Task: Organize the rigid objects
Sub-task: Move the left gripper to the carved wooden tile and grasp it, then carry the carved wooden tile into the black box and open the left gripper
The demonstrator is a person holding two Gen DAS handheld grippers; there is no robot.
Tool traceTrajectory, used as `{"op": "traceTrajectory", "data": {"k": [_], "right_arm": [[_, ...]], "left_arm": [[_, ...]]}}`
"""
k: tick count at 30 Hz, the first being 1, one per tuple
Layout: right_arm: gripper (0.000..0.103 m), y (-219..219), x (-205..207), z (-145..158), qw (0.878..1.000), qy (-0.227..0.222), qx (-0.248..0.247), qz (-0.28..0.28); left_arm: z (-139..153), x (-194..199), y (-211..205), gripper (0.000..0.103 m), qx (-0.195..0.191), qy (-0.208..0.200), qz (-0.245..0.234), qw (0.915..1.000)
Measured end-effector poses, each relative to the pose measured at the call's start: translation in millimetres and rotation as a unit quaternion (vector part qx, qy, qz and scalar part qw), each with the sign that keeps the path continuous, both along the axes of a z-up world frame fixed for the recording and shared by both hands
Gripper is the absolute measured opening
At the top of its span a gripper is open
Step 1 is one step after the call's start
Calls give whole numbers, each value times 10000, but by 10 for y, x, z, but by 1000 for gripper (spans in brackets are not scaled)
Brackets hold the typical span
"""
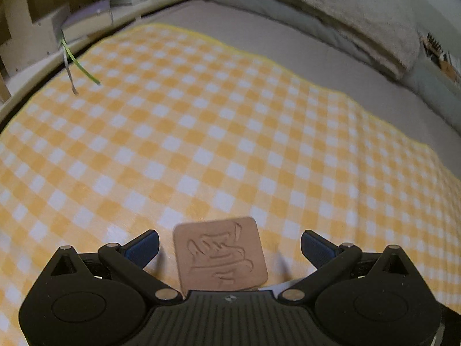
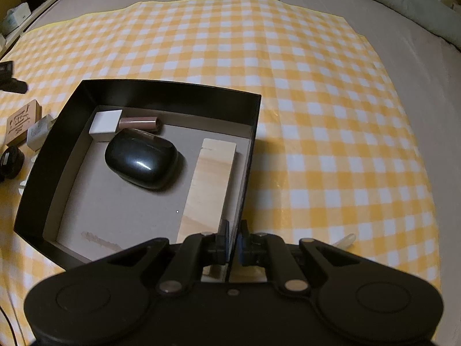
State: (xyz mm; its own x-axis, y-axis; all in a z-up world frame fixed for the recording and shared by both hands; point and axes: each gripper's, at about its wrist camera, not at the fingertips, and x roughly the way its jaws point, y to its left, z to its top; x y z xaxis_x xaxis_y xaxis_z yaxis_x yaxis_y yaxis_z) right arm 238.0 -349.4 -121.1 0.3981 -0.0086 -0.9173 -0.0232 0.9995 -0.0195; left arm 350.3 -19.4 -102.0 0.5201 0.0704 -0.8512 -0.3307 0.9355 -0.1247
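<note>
In the left wrist view my left gripper [image 1: 229,246] is open, its blue-padded fingers on either side of a tan carved square block [image 1: 219,255] lying on the yellow checked cloth; the pads do not touch it. In the right wrist view my right gripper [image 2: 234,243] is shut on the near right wall of a black open box [image 2: 173,92]. The box holds a black earbud case [image 2: 142,158], a light wooden block [image 2: 209,184], a white cube [image 2: 106,124] and a pink tube [image 2: 138,123]. The carved block also shows at the far left [image 2: 20,121].
Left of the box lie a white carton [image 2: 39,132] and a round black item [image 2: 11,160]; part of the left gripper [image 2: 10,77] shows at the left edge. A clear small piece [image 2: 345,240] lies right of my right gripper. Bedding [image 1: 331,8] and a shelf [image 1: 86,20] border the cloth.
</note>
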Motion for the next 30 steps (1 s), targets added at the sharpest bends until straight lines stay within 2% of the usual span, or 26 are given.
{"op": "traceTrajectory", "data": {"k": [5,8,10,16,24,30], "right_arm": [[7,-20,-14,6,9999,4,136,-13],[8,-10,-6,6,9999,6,138,-16],[8,-18,-9,5,9999,5,130,-6],[8,-9,4,3,9999,4,150,-9],[8,18,-12,10,10000,2,66,43],[7,19,8,-14,9999,66,33,90]], "left_arm": [[-188,74,-89,103,158,263,-38,9995],[-316,104,-122,102,366,548,147,9977],[-391,117,-100,100,349,648,286,9969],[-400,128,-107,81,616,481,198,9967],[-303,116,-171,80,618,442,-57,9971],[-80,19,-285,80,561,155,-448,9973]]}}
